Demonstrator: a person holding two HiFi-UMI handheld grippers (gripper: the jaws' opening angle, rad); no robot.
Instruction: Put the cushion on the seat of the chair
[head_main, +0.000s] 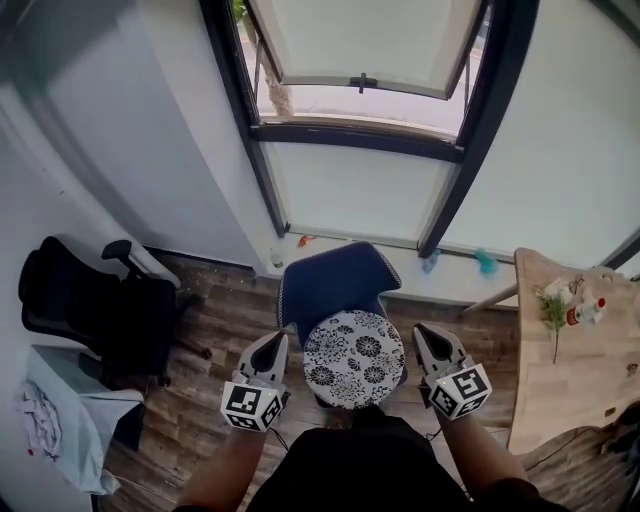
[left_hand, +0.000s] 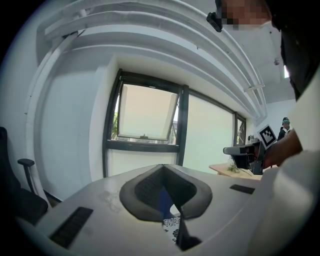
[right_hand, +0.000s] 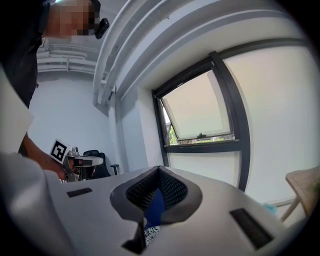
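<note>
A round black-and-white floral cushion (head_main: 354, 358) lies on the seat of a blue chair (head_main: 335, 280) in front of the window. My left gripper (head_main: 272, 343) hovers just left of the cushion and my right gripper (head_main: 425, 333) just right of it, both apart from it. Each has its jaws shut with nothing between them. In the left gripper view the shut jaws (left_hand: 163, 167) point level at the window, and a sliver of cushion (left_hand: 171, 226) and blue chair (left_hand: 164, 202) shows below. The right gripper view shows its shut jaws (right_hand: 159, 169) likewise, above the cushion (right_hand: 150, 232).
A black office chair (head_main: 90, 310) stands at the left on the wooden floor. Below it is a pale cabinet (head_main: 60, 420) with cloth on top. At the right stands a wooden table (head_main: 575, 380) bearing a small plant (head_main: 555, 310). The tilted window (head_main: 360, 60) is straight ahead.
</note>
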